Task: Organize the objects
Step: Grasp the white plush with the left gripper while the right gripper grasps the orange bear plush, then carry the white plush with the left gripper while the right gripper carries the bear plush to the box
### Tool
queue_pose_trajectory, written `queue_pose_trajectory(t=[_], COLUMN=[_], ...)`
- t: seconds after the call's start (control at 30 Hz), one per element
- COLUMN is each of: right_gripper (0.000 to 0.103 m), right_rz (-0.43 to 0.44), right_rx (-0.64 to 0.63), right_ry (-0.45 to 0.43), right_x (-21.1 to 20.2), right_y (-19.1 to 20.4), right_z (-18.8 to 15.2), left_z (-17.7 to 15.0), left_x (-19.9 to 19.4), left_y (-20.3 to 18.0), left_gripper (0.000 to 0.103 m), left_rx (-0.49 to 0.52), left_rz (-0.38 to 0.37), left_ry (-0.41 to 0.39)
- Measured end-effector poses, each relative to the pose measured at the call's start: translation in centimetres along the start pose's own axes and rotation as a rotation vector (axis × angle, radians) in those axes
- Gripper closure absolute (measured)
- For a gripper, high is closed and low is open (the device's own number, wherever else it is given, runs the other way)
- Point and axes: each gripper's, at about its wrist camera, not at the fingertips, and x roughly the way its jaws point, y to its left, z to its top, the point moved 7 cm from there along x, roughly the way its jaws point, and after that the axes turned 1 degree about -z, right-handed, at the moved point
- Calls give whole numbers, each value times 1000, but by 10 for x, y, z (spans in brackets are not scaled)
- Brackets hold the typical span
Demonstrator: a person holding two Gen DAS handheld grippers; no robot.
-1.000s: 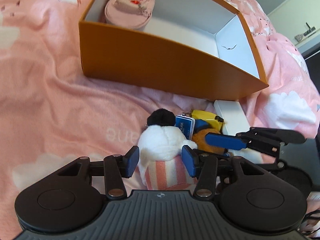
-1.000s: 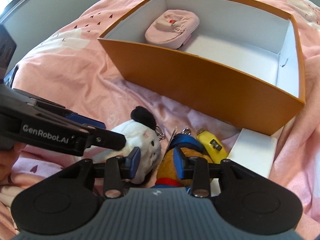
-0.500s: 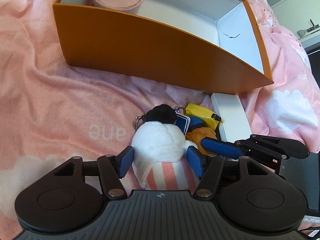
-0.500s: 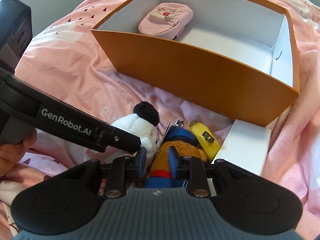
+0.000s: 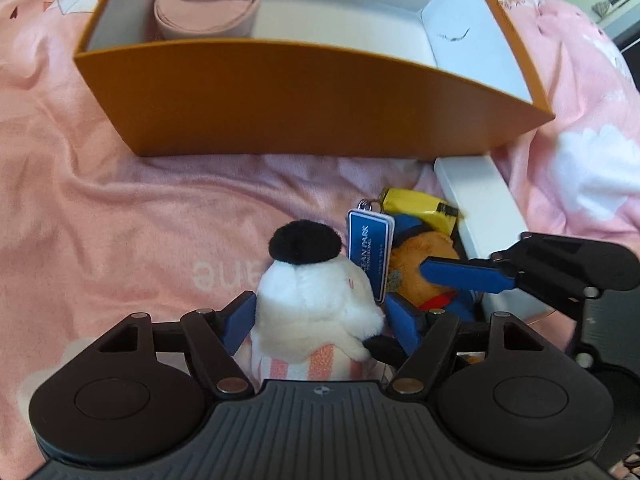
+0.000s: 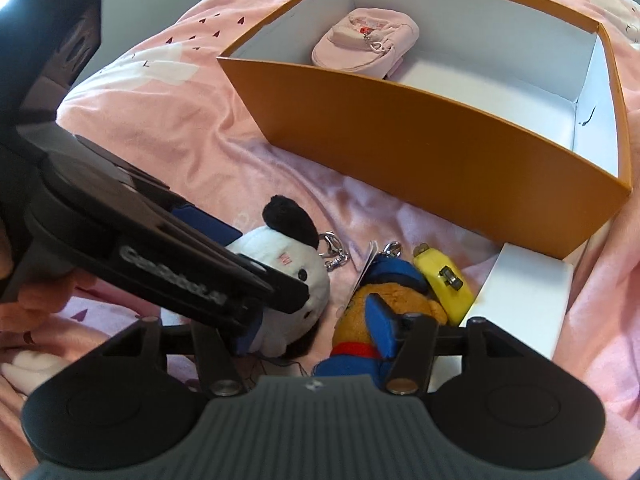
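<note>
A white plush with a black ear [image 5: 312, 300] lies on the pink bedding, between the fingers of my left gripper [image 5: 322, 320]. The jaws are opening and the pads stand at the plush's sides without squeezing it. Beside it lies an orange plush in blue clothes [image 6: 384, 300] with a blue tag [image 5: 370, 248]. My right gripper [image 6: 314, 332] is over it, jaws opening; the right pad lies against the plush and the left pad is off it, by the white plush [image 6: 280, 264]. One right finger [image 5: 464, 274] crosses the orange plush. The orange box [image 6: 420, 140] holds a pink pouch [image 6: 364, 40].
A yellow keyring item [image 6: 440, 284] lies just behind the orange plush. A flat white box [image 6: 528, 292] rests against the orange box's near right corner. Rumpled pink bedding [image 5: 120, 220] is all around. A person's hand [image 6: 24, 308] shows at the left edge.
The left jaws have widened around the white plush, and the view has closed in on the box. The right jaws pinched the orange plush, then spread apart again.
</note>
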Motion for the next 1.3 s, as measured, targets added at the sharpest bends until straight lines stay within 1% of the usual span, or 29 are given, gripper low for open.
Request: queue_pose_trajectory(t=[0.03, 0.07, 0.2, 0.3, 0.37, 0.43, 0.5, 0.6, 0.7, 0.77, 0.8, 0.83, 0.87, 0.9, 0.93, 0.97, 1.03, 1.1, 1.13, 1.2, 1.3], right_gripper=[44, 44, 46, 46, 47, 47, 47, 47, 46, 45, 43, 39, 34, 31, 28, 28, 28, 31, 38, 40, 44], right_rz=[-6, -11, -27, -46, -51, -73, -96, -98, -81, -107, -111, -109, -104, -99, -97, -103, -123, -131, -142, -132, -106], right_rx=[-10, -21, -40, -34, -17, -2, -6, 15, 0, -34, -49, -64, -76, -92, -114, -138, -177, -186, -182, -177, -179], right_ry=[6, 13, 38, 55, 65, 85, 103, 186, 256, 305, 328, 353, 375, 397, 419, 439, 475, 494, 495, 493, 468], right_x=[-1, -3, -13, -16, -17, -15, -12, -1, 10, 21, 25, 29, 32, 36, 39, 43, 51, 58, 60, 58, 48], right_y=[1, 3, 0, -8, -15, -22, -27, -32, -32, -33, -32, -31, -30, -28, -25, -24, -22, -24, -26, -28, -30], right_z=[0, 0, -3, -4, -1, 2, 7, 10, 12, 13, 13, 14, 14, 14, 13, 12, 10, 11, 12, 14, 14], left_z=[-1, -2, -6, -6, -7, -6, -2, 5, 8, 6, 5, 2, 1, 0, 0, 1, 3, 3, 2, 0, -1], left_x=[1, 2, -2, -9, -17, -28, -40, -53, -49, -39, -33, -29, -26, -26, -26, -26, -26, -25, -25, -26, -25], left_y=[2, 3, 8, 13, 12, 11, 12, 10, 8, 7, 7, 9, 12, 16, 18, 22, 29, 33, 35, 37, 41], left_gripper=[27, 27, 30, 33, 33, 34, 34, 34, 34, 34, 34, 34, 34, 33, 33, 33, 32, 32, 32, 32, 33], left_rx=[10, 17, 19, -11, -16, -14, -3, 37, 75, 106, 111, 104, 93, 82, 67, 43, -4, -34, -47, -61, -75], left_rz=[19, 20, -19, -54, -73, -75, -46, 6, 45, 81, 98, 106, 108, 104, 95, 85, 62, 43, 34, 20, 6], left_ry=[3, 4, 7, -25, -67, -135, -207, -319, -364, -362, -346, -329, -309, -291, -277, -264, -232, -216, -212, -211, -206])
